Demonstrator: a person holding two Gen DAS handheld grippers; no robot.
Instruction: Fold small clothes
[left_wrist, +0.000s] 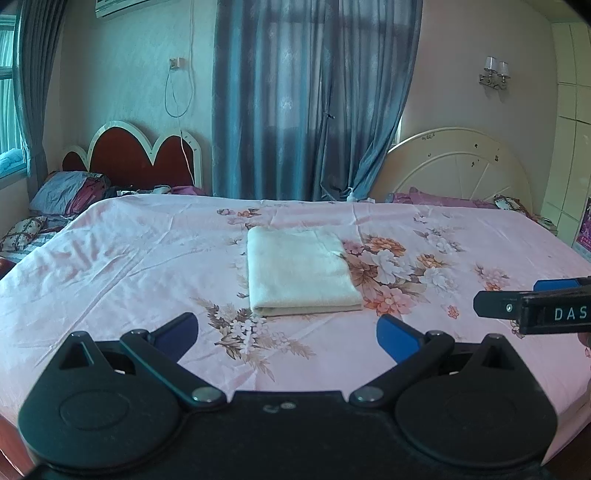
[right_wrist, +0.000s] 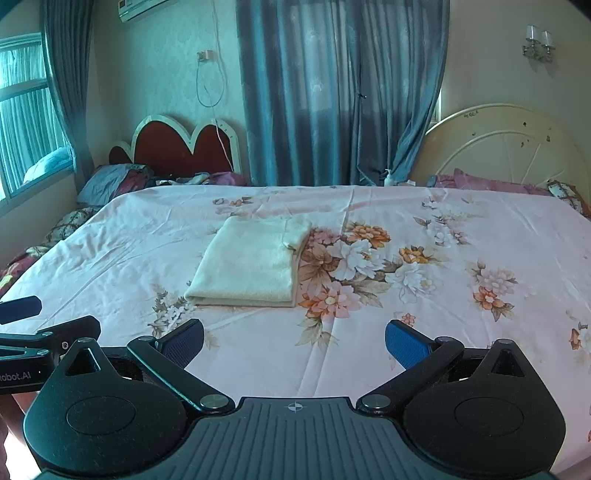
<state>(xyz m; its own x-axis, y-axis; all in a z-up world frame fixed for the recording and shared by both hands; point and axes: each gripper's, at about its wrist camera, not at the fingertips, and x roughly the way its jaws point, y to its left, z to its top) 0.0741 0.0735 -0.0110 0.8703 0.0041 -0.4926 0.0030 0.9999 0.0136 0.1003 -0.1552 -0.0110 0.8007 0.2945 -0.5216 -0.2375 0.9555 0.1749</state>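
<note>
A cream cloth (left_wrist: 299, 271) lies folded into a neat rectangle on the pink floral bed sheet (left_wrist: 129, 266), its folded edge toward me. It also shows in the right wrist view (right_wrist: 253, 262). My left gripper (left_wrist: 287, 334) is open and empty, hovering short of the cloth's near edge. My right gripper (right_wrist: 294, 341) is open and empty, near the cloth's front right. The right gripper's side shows at the right edge of the left wrist view (left_wrist: 532, 306); the left gripper shows at the left edge of the right wrist view (right_wrist: 44, 332).
The bed sheet (right_wrist: 443, 332) spreads wide on all sides of the cloth. Pillows and clothes (left_wrist: 70, 194) lie at the far left by a red headboard (left_wrist: 136, 157). A cream headboard (left_wrist: 461, 166) and blue curtains (left_wrist: 306, 99) stand behind the bed.
</note>
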